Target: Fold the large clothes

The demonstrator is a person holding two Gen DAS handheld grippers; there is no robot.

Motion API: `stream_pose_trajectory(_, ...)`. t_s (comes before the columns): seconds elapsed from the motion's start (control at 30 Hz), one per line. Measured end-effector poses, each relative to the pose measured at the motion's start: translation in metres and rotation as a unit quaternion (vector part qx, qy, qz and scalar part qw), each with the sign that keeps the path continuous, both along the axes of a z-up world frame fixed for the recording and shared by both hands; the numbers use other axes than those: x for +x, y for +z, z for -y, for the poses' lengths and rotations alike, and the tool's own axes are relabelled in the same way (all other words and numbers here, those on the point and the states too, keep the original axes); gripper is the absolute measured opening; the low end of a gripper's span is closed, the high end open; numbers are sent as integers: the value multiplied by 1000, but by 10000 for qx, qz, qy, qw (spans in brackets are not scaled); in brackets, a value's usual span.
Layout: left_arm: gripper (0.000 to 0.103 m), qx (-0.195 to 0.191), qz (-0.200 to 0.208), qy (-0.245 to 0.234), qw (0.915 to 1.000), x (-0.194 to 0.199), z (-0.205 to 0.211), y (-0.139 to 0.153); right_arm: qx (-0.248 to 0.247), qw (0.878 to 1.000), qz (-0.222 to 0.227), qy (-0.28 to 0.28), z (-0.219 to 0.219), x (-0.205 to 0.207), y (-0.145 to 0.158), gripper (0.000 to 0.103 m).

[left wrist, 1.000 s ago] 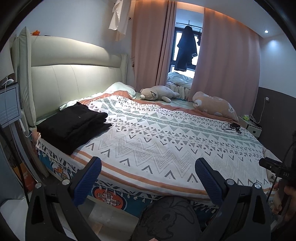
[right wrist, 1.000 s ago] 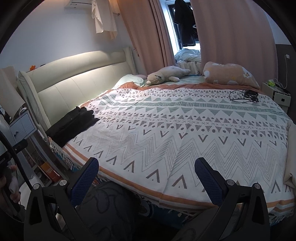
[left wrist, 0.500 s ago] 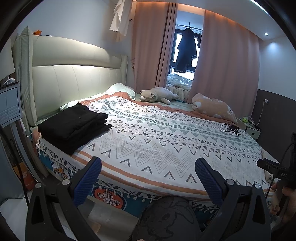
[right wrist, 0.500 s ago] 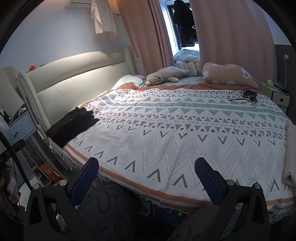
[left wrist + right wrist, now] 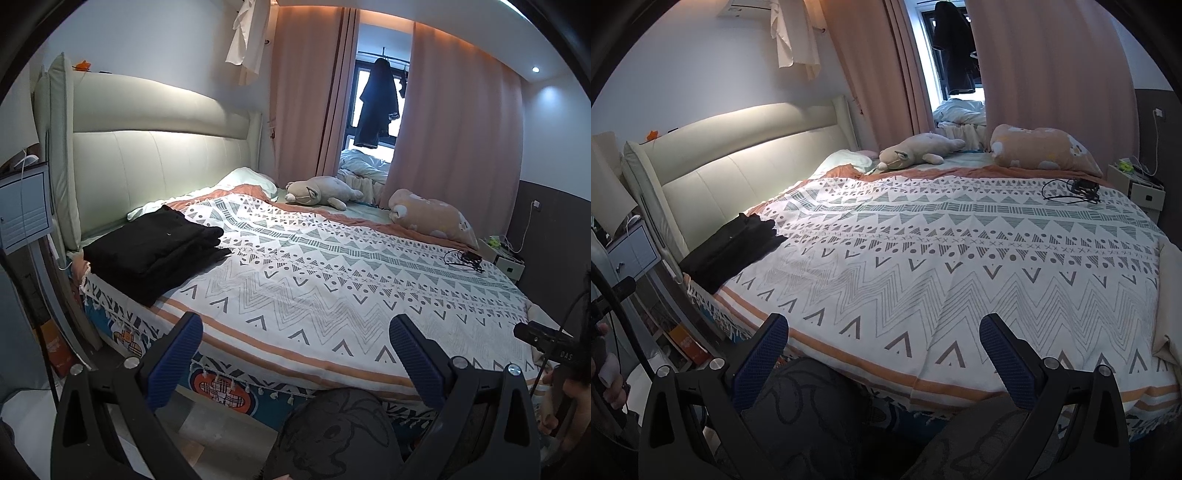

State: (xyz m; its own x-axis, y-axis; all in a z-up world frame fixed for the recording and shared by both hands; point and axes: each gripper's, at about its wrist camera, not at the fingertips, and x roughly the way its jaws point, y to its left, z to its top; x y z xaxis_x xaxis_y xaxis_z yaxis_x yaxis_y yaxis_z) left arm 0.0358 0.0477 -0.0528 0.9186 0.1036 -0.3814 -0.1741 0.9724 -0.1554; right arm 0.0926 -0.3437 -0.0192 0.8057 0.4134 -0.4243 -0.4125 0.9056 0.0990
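Left hand-held gripper [image 5: 295,349]: blue-padded jaws spread wide, empty, held off bed's near edge. Right hand-held gripper [image 5: 884,347]: same, released, empty. Stack of folded black clothes [image 5: 155,249]: bed's near-left corner, beside cream padded headboard [image 5: 155,162]. White geometric-patterned bedspread [image 5: 325,280]: flat. Grey plush toy [image 5: 321,192], peach cushion [image 5: 432,218]: far edge.

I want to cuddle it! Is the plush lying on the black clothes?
Apart. The left wrist view shows the plush far from the clothes.
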Motion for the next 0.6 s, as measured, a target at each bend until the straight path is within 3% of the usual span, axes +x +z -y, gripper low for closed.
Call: stream_pose_trajectory(0.6,103,-65,69,-94,9999,3,-6,3,107,9998,-3,-167,10,-7,-1,103)
